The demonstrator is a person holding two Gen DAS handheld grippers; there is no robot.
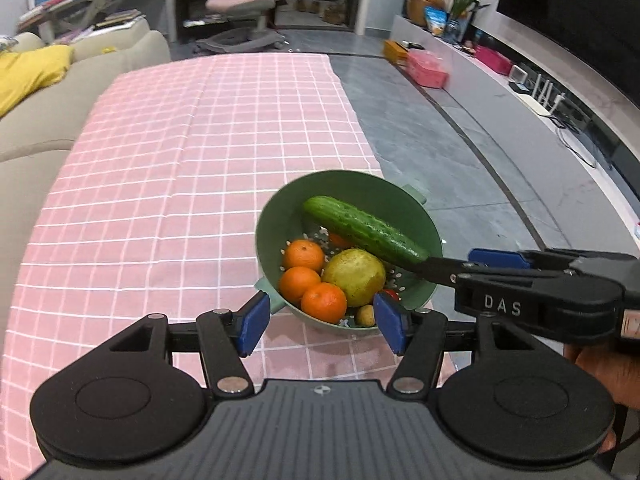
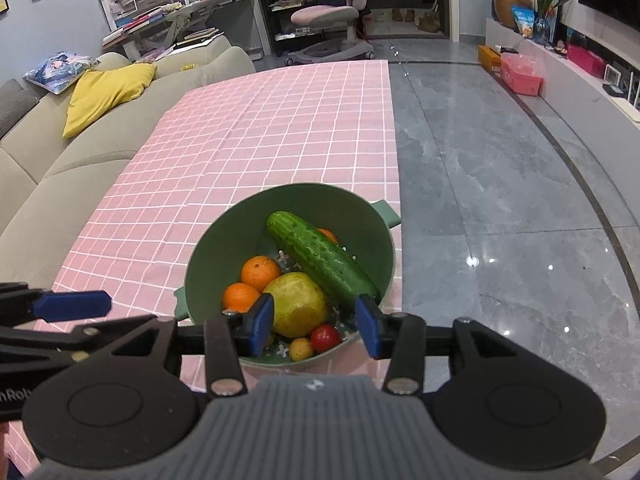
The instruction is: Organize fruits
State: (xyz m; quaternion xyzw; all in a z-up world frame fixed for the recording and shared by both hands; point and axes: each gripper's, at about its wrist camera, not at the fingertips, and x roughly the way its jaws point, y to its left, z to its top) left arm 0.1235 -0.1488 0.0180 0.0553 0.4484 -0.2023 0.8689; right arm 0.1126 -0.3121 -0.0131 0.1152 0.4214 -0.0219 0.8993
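A green colander (image 1: 288,200) (image 2: 224,236) stands near the table's right edge on the pink checked cloth (image 1: 180,140) (image 2: 248,128). In it lie a cucumber (image 1: 364,230) (image 2: 320,260), a yellow-green pear (image 1: 354,278) (image 2: 298,304), several oranges (image 1: 306,256) (image 2: 260,272), a small red tomato (image 2: 325,338) and a small yellow fruit (image 2: 301,349). My left gripper (image 1: 320,320) is open and empty, just before the colander's near rim. My right gripper (image 2: 314,320) is open over the near rim, the pear and the cucumber's end showing between its pads. It also shows in the left wrist view (image 1: 496,264).
A beige sofa (image 2: 60,160) with a yellow cushion (image 2: 104,92) runs along the table's left side. Grey tiled floor (image 2: 500,200) lies right of the table, with a low TV shelf (image 1: 520,92) beyond. A pink desk chair (image 2: 324,16) stands past the table's far end.
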